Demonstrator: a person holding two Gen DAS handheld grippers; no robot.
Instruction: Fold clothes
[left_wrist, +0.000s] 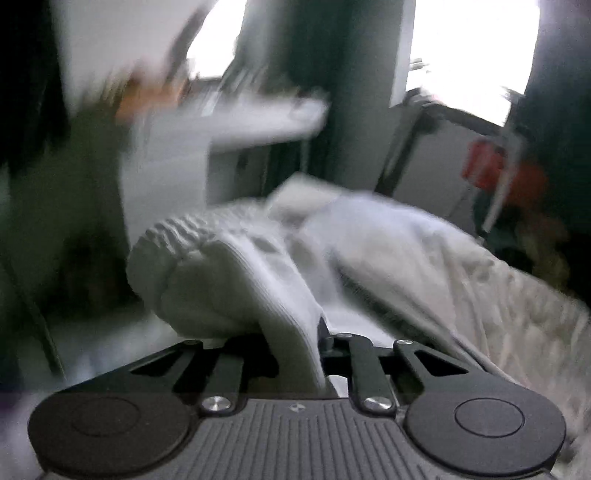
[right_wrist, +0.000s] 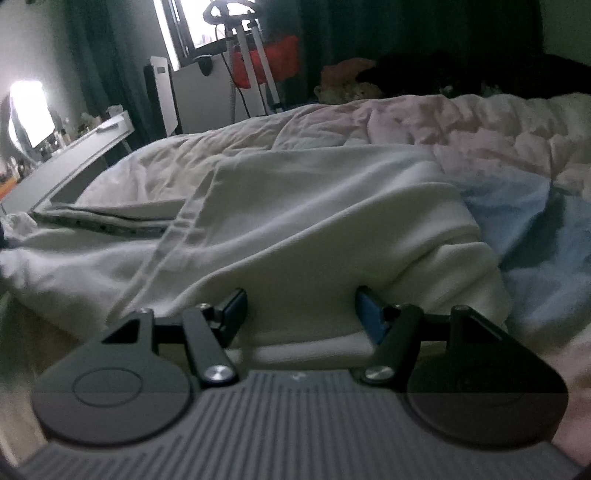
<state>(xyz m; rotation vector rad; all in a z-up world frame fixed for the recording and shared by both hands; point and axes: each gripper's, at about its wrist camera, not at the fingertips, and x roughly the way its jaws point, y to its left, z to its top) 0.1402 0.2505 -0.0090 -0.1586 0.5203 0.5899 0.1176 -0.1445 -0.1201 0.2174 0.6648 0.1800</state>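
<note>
A white garment lies spread on the bed, with a zipper edge at the left. My right gripper is open, its two fingers either side of the garment's near edge, low over the bed. In the blurred left wrist view my left gripper is shut on a ribbed white cuff or hem of the garment, lifted off the bed; the fingertips are hidden by the cloth.
A pink-white quilt covers the bed, with a light blue cloth at the right. A white desk stands left of the bed. A stand with a red part and a window are behind.
</note>
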